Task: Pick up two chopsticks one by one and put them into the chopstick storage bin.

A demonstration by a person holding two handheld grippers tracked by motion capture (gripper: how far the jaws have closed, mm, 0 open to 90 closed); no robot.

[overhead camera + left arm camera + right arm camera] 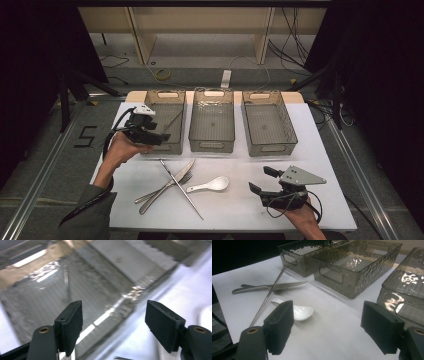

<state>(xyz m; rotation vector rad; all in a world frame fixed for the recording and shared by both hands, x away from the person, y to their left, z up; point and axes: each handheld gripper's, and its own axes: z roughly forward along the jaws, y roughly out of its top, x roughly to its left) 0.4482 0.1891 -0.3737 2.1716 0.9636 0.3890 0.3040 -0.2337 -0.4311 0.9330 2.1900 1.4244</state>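
Note:
Three smoky clear bins stand in a row at the back of the white table (235,210): a left bin (177,145), a middle bin (212,145) and a right bin (272,147). A thin metal rod (175,119) lies slanted inside the left bin and appears blurred in the left gripper view (66,280). My left gripper (162,137) hovers over that bin's near left corner, open (113,325), nothing between its pads. At the front right my right gripper (262,180) rests low, open (327,327) and empty.
In front of the bins lie a knife (167,186), a fork (172,183) and a metal chopstick (182,191) crossed together. A white spoon (212,185) lies just to their right, ahead of the right gripper's left jaw (299,311).

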